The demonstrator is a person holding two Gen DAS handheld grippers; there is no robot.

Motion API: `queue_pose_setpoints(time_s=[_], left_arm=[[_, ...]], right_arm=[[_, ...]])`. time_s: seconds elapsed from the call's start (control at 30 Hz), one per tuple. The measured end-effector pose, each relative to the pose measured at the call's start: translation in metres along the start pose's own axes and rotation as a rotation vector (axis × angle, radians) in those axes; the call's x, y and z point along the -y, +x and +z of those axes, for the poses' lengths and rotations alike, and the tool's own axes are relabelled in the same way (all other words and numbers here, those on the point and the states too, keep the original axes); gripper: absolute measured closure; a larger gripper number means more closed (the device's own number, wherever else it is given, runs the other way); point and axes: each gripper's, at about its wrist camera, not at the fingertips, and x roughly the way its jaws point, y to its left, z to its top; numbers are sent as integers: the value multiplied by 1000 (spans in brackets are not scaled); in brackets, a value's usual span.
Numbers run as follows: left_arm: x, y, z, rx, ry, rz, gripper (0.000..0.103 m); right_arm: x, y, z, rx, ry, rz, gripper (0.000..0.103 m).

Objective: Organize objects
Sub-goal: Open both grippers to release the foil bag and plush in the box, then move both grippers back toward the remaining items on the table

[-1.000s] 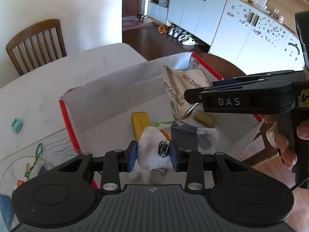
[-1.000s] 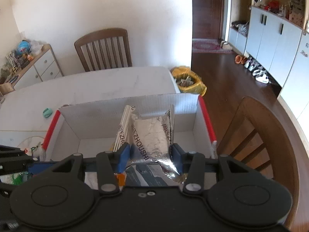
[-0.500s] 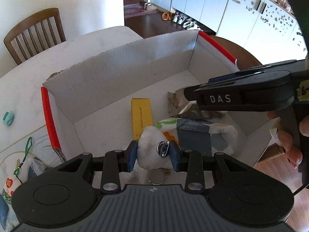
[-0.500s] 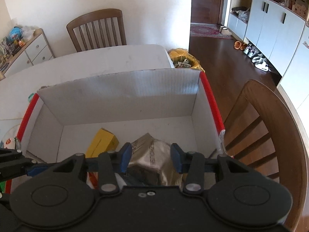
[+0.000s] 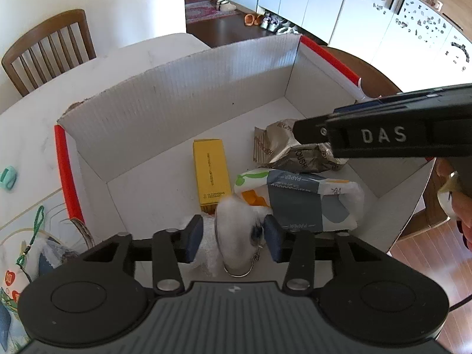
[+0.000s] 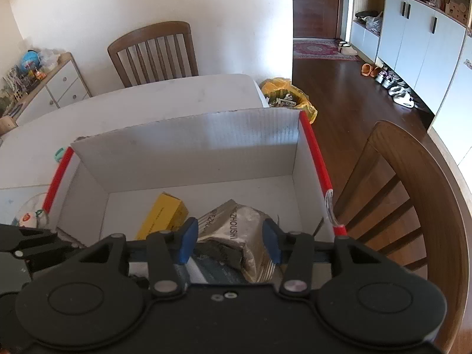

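Observation:
A white cardboard box [image 5: 177, 97] with red-edged sides holds a yellow carton [image 5: 211, 174], a pack of paper tissues [image 5: 298, 200] and a crumpled silver snack bag [image 5: 283, 153]. My left gripper [image 5: 234, 239] hangs low over the box's near side. Its jaws are opening around a white fluffy keychain [image 5: 236, 224], and a gap shows beside the left pad. My right gripper [image 6: 230, 242] comes in from the right [image 5: 308, 134]. Its pads still hold the silver snack bag [image 6: 236, 230], which rests on the tissue pack, and its jaws are starting to open.
The box [image 6: 191, 147] sits on a white table [image 5: 103, 67]. A teal clip [image 5: 8, 177] and small trinkets [image 5: 32, 236] lie to its left. One wooden chair [image 6: 153, 53] stands behind the table, another [image 6: 413, 206] close by the box's right side. A person's hand [image 5: 460, 206] holds the right gripper.
The right gripper brought the upright silver bag down onto the things in the box. The left gripper sank slightly with the fluffy keychain, and its jaws have spread apart.

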Motion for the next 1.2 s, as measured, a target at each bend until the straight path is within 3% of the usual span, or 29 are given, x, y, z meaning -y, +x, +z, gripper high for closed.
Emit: queue_pose_setpoints(time_s=[0.73, 1.2], left_arm=[[-33, -88, -7, 166, -37, -15, 53], [-83, -142, -36, 239, -46, -13, 35]], right_arm=[[-25, -62, -9, 115, 9, 64, 50], [-76, -91, -27, 190, 21, 79, 40]])
